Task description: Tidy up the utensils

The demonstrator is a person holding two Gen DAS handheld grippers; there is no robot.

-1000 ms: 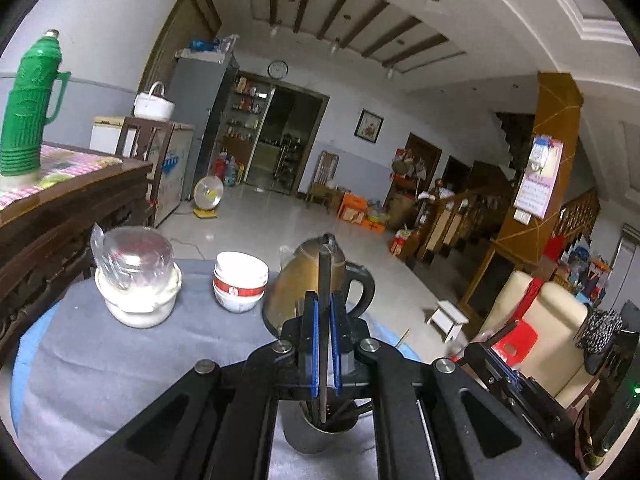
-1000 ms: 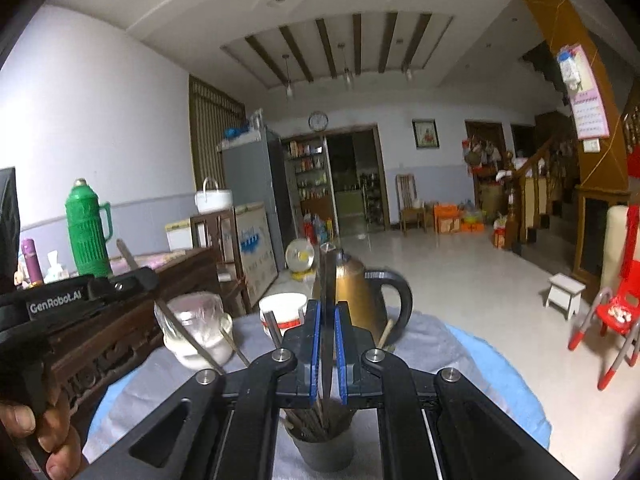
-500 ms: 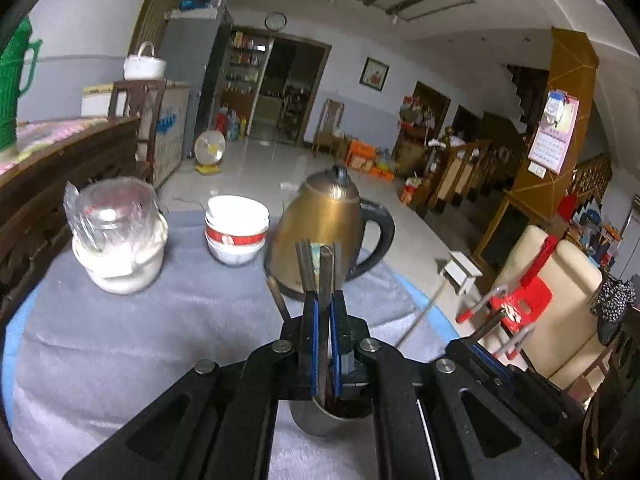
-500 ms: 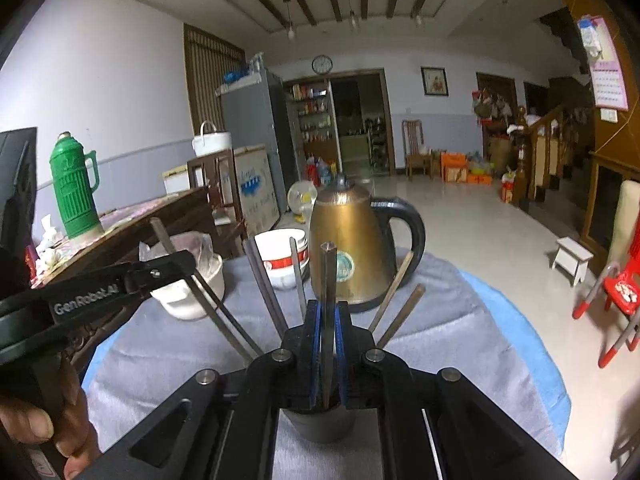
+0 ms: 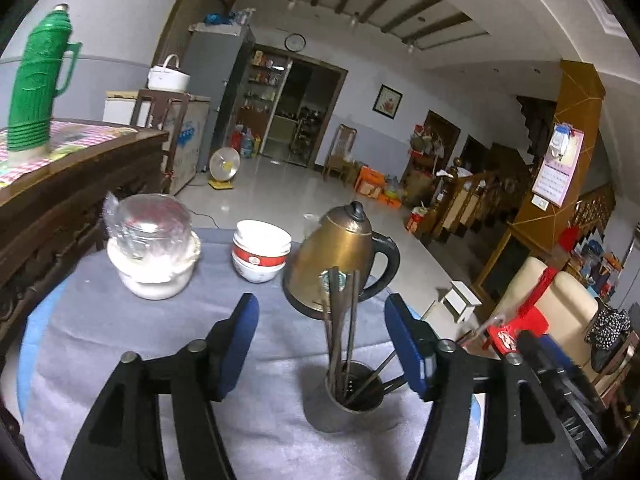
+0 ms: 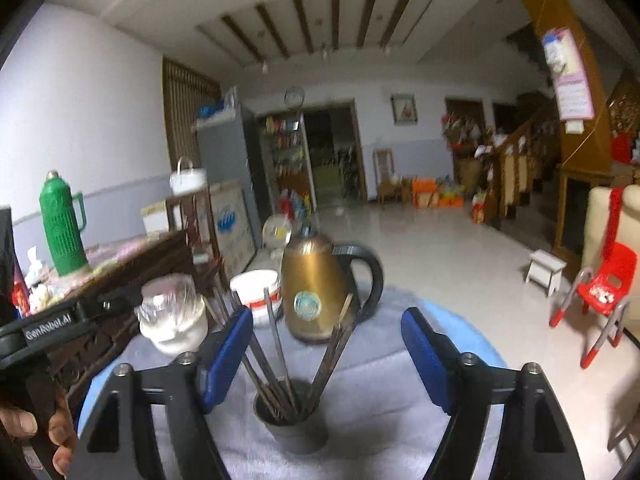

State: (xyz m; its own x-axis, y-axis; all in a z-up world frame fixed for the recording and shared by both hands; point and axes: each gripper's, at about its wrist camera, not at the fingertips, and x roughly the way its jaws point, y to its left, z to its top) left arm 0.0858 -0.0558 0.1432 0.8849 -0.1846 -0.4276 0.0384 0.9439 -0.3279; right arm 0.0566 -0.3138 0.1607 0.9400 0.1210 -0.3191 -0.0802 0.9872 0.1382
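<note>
A small metal cup point(image 5: 352, 396) stands on the grey cloth with several dark chopsticks point(image 5: 340, 320) upright in it. My left gripper point(image 5: 322, 304) is just behind it, its jaws opening wide. The blue pads point(image 5: 240, 340) touch nothing. In the right wrist view the same cup point(image 6: 296, 428) holds chopsticks point(image 6: 276, 344) fanned out to both sides. My right gripper point(image 6: 327, 316) is also opening around them, and its pads point(image 6: 226, 360) are clear of every stick. The left gripper's black body point(image 6: 48, 328) and a hand point(image 6: 60, 440) show at the left edge.
Behind the cup stand a golden kettle point(image 5: 340, 256) with a black handle, stacked white bowls point(image 5: 260, 250) and a wrapped white jar point(image 5: 154, 248). A green thermos point(image 5: 36, 76) sits on a wooden sideboard point(image 5: 80, 184) to the left. The table's blue edge point(image 6: 460, 320) drops off at the right.
Each gripper was shut on an upright chopstick and lowered it into the cup. Both have since let go and spread wide, and the sticks now lean free in the cup.
</note>
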